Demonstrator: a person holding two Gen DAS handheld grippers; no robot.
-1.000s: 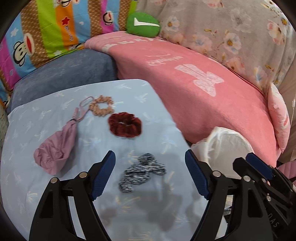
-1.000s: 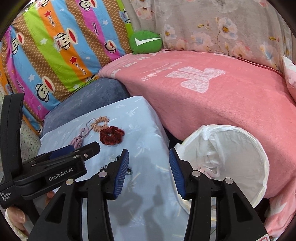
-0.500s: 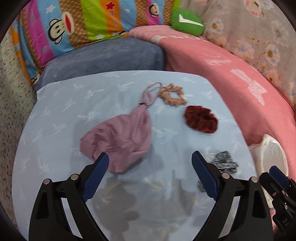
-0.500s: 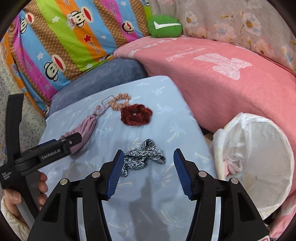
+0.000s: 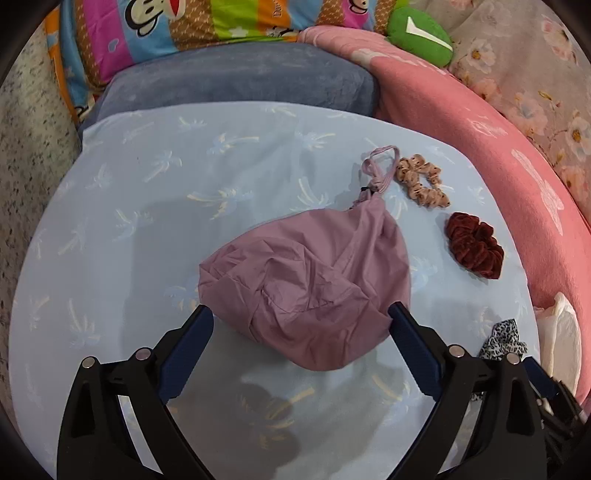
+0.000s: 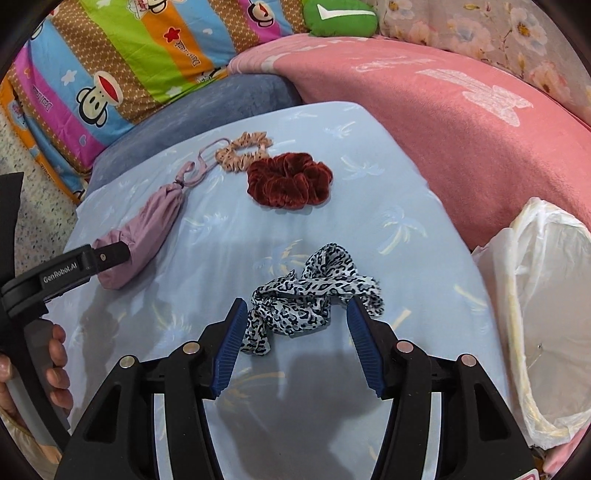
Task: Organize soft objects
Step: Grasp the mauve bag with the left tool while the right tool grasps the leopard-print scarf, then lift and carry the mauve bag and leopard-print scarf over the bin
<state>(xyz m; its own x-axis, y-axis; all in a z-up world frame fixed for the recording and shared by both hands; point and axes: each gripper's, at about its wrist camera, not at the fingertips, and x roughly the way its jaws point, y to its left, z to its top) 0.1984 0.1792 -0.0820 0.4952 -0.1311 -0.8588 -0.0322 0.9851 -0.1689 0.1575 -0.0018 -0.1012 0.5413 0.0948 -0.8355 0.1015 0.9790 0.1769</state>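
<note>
A mauve drawstring pouch lies on the light blue cushion, and my left gripper stands open around its near end. The pouch also shows at the left of the right wrist view, with the left gripper's finger against it. A leopard-print scrunchie lies between the open fingers of my right gripper. Farther back lie a dark red velvet scrunchie and a beige dotted scrunchie. In the left wrist view they are the red scrunchie, beige scrunchie and leopard scrunchie.
A white bin lined with a plastic bag stands right of the cushion. A pink blanket covers the sofa behind, with a grey-blue cushion, a striped monkey-print cover and a green plush. A hand holds the left gripper's handle.
My left gripper has swung left from the leopard scrunchie and closed in on the pouch. My right gripper has moved forward and down until the leopard scrunchie lies between its fingers.
</note>
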